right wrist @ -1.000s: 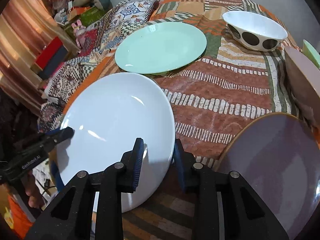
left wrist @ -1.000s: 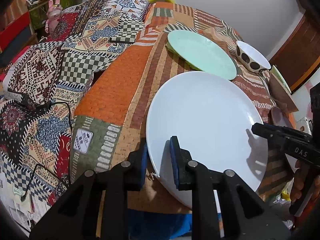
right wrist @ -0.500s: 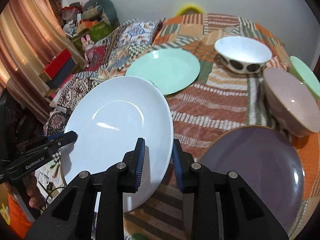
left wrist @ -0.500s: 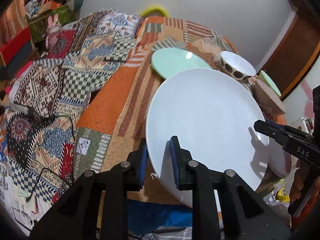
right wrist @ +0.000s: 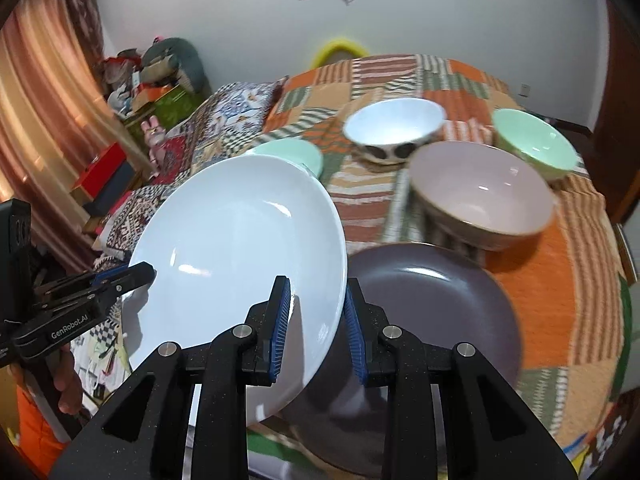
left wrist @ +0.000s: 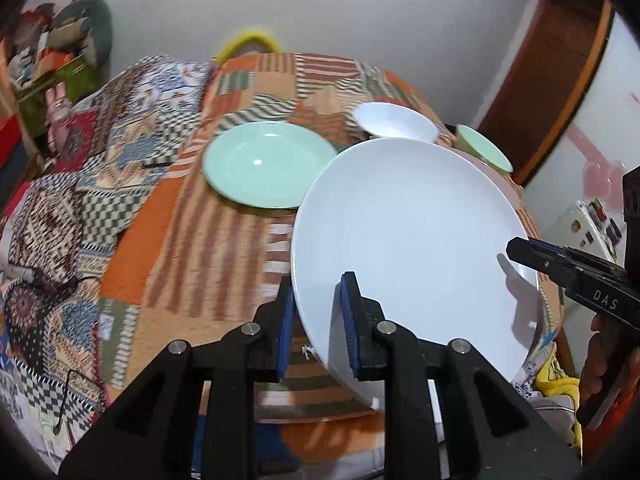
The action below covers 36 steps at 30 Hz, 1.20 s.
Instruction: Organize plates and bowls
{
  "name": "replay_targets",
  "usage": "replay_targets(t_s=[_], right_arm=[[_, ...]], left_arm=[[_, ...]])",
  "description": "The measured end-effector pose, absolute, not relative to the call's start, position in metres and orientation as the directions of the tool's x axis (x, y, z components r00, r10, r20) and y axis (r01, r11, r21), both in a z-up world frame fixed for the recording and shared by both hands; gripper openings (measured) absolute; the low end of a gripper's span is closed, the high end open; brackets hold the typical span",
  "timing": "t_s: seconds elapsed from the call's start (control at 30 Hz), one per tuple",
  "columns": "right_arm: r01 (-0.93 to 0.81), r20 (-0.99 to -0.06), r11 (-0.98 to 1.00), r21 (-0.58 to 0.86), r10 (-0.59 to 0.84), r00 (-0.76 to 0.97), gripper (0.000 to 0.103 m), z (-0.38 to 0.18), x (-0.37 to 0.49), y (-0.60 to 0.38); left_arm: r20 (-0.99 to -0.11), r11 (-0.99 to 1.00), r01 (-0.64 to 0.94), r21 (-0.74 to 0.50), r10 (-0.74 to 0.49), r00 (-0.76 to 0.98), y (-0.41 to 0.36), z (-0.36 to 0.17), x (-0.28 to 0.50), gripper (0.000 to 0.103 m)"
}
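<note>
The white plate (left wrist: 412, 240) was held off the table (left wrist: 224, 248) by both grippers at once. The left gripper (left wrist: 318, 320) was clamped on the rim at one side, and the right gripper (right wrist: 316, 320) was clamped on the opposite rim, each with one pad above the plate and one below. The plate was tilted slightly and hung clear of the cloth, above the near part of the table.

Below and beside it, the purple plate (right wrist: 432, 312) lay flat at the near edge, and the green plate (left wrist: 268, 164) lay farther back. Three bowls stood beyond: the spotted bowl (right wrist: 394, 132), the pink bowl (right wrist: 480, 196) and the green bowl (right wrist: 532, 144).

The step in hand was judged to be the carrying of the white plate to a stack, probably onto one of the other plates. For this to be done well, both grips should be kept equally firm and the two hands moved together, so that the rim is not twisted or pulled out of a pad. The plate should be levelled before it is lowered, centred over its target, and kept clear of the bowls. Release should be made only once it rests fully.
</note>
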State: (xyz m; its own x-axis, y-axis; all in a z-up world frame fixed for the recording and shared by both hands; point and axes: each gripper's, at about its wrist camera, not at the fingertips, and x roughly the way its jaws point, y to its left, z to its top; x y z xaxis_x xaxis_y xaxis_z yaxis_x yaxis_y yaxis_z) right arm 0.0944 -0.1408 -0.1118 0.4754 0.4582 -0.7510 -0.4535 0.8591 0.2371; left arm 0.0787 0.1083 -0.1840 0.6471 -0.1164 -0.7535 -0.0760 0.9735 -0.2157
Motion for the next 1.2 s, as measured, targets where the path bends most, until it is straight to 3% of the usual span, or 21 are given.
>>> replay_targets(t_s=[0.67,1.2], right_arm=[[-0.288,-0.777,0.916,0.279,0.392,0.493,0.025,-0.138,0.094,-0.239],[-0.268,-0.800,0.925,0.271,0.371,0.471,0.025,-0.152,0.097,-0.247]], left_arm=[[-0.833,0.984,0.090,-0.156,-0.180,0.522,0.009,-0.210,0.125,0.024],[-0.859,0.980,0.079,-0.185,-0.200,0.471,0.006,-0.232,0.141,0.027]])
